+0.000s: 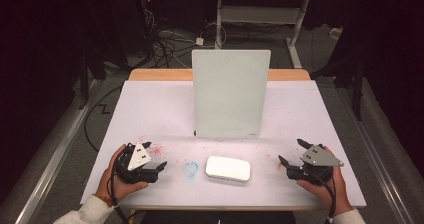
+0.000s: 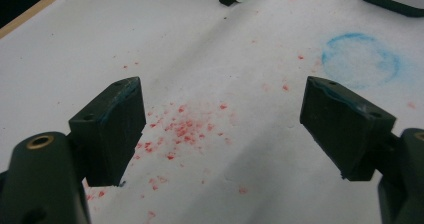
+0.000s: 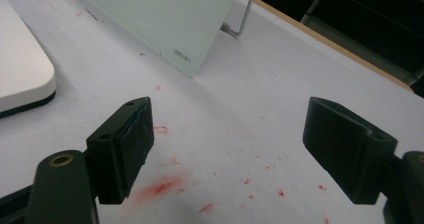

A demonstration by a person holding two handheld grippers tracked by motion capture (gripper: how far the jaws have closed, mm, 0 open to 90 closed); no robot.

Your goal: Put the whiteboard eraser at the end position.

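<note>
Fingers (image 2: 112, 129) spread wide on both sides: my left gripper (image 1: 150, 168) and right gripper (image 1: 291, 159) rest low at the near corners of the counter (image 1: 150, 109), each with its blocky black pads parted and nothing between them. Seen along the left gripper (image 2: 220, 129), the pads are matte, hard-edged slabs with a faint blue smear along their inner edges; below them the pale, slightly grainy counter surface is peppered with red crumbs (image 2: 182, 126), and a powdery blue ring (image 2: 361, 59) lies off to one side. Between my hands, near the front edge, sits the white eraser (image 1: 228, 168), a smooth rounded-corner pad on a dark base, just beside the blue ring (image 1: 190, 169) and well apart from either gripper. Its rounded white corner and dark underside show at the edge of the right gripper view (image 3: 20, 79). Behind it the whiteboard (image 1: 230, 93) stands upright, a glossy pale-green rectangular panel with softened corners, propped on a thin bent wire stand (image 3: 246, 15). Red smudges (image 3: 160, 186) streak the counter under my right gripper (image 3: 227, 149), whose pads carry the same dull, moulded finish. A grey three-cornered plate (image 1: 138, 155) caps the left gripper.
</note>
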